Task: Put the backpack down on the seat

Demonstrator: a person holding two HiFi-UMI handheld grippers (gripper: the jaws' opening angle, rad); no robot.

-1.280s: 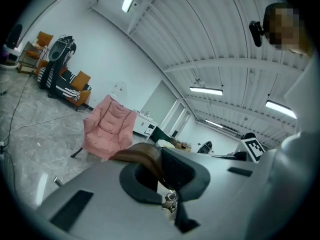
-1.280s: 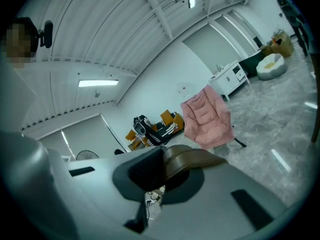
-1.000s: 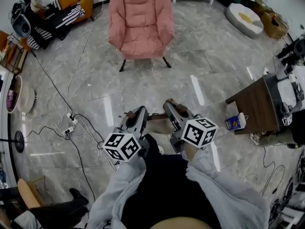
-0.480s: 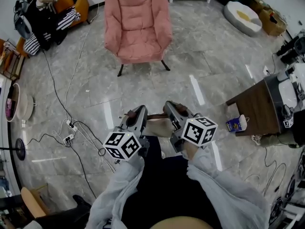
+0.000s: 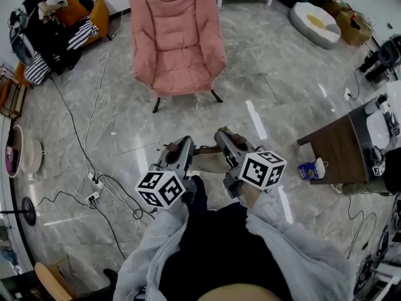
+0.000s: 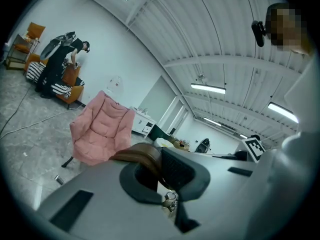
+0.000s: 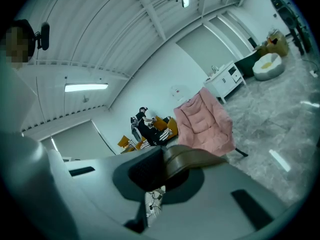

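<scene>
Grippers: two, the left gripper (image 5: pixel 182 145) and the right gripper (image 5: pixel 224 137), each clenched on the one brown strap (image 5: pixel 205 150)
Load: one black backpack (image 5: pixel 203 199), hanging below the strap at 6 o'clock, between two grey sleeves (image 5: pixel 156 243)
Seat: one pink armchair (image 5: pixel 178 39) at 12 o'clock, well apart from the backpack
Table: one dark wooden table (image 5: pixel 332 149) at 3 o'clock
Cushion: one white round cushion (image 5: pixel 316 24) at 1 o'clock

No readable writing in view
Marker cubes on the left gripper (image 5: pixel 178 148) and right gripper (image 5: pixel 224 137) bear only black-and-white square patterns; print on the blue packet (image 5: pixel 307 166) beside the wooden table (image 5: pixel 332 149) is too small to read.
</scene>
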